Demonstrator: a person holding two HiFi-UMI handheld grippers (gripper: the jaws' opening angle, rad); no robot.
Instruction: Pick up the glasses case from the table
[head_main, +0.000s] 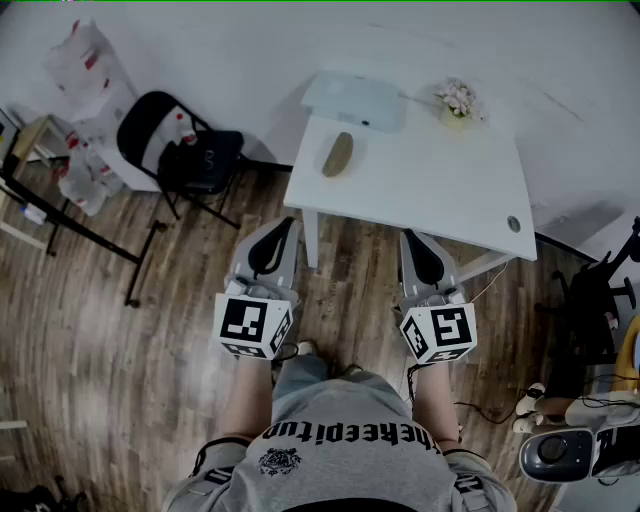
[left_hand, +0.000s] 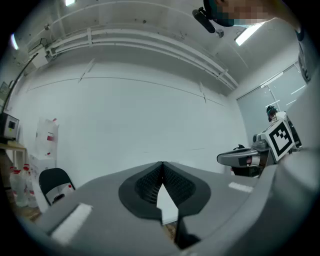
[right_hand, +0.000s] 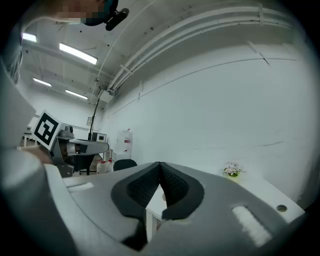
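A wood-plank floor (head_main: 100, 330) ran up to a plain white wall (head_main: 250, 40), and a white table (head_main: 430, 180) stood against that wall in the upper middle of the head view. The glasses case (head_main: 338, 154), an oblong olive-brown shape, lay on the left part of the tabletop, nothing touching it. Beyond it, at the far edge, sat a flat white box (head_main: 355, 100). A small pot of pale flowers (head_main: 458, 100) stood to the right of that box. A black chair (head_main: 185, 150) stood left of the table, with white bags (head_main: 85, 70) behind it in the upper left corner.

The person stood in front of the table and held both grippers out level over the floor, side by side in the lower middle of the frame. The left gripper (head_main: 283, 222) reached to just below the table's near left corner. Its own view showed the dark ribbed pads pressed together at the tip (left_hand: 161, 164), with nothing between them. The right gripper (head_main: 412, 235) pointed at the table's near edge, and its pads likewise met at the tip (right_hand: 160, 163), empty. Both stayed apart from the case, which lay further up the frame, between their two lines. In the right gripper view the flowers (right_hand: 233, 170) showed at mid right. The chair (right_hand: 125, 164) showed at mid left.
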